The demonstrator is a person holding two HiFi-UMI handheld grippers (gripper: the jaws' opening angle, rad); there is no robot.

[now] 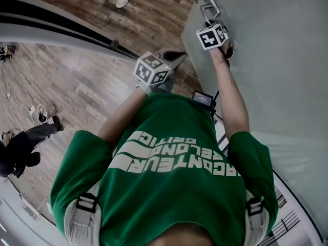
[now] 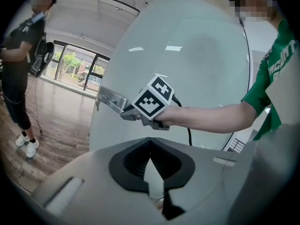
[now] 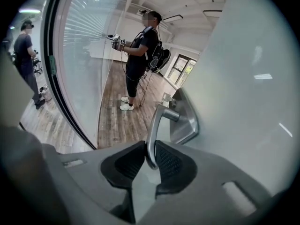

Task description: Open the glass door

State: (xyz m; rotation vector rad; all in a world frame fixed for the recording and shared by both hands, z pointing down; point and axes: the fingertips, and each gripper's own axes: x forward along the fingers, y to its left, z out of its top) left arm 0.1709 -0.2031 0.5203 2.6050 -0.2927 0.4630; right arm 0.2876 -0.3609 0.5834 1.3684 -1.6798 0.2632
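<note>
The frosted glass door [image 1: 266, 60] fills the right of the head view and carries a metal lever handle [image 1: 207, 7] near its edge. My right gripper [image 1: 210, 20] reaches up to that handle. In the right gripper view, the lever [image 3: 157, 125] runs down between the black pads [image 3: 171, 165], and the right gripper [image 3: 151, 161] is shut on it. The left gripper view shows the same grip from the side: the right gripper [image 2: 127, 114] is at the handle plate [image 2: 111, 99] on the door [image 2: 197, 64]. My left gripper [image 1: 179, 56] hovers left of the door, shut and holding nothing [image 2: 150, 142].
A curved glass partition [image 3: 79, 55] with a dark frame stands left of the doorway. A person [image 3: 140, 55] with grippers stands on the wooden floor [image 3: 122, 121] beyond the door. Another person [image 1: 25, 147] is low at the left, and the bright windows [image 2: 75, 64] lie far back.
</note>
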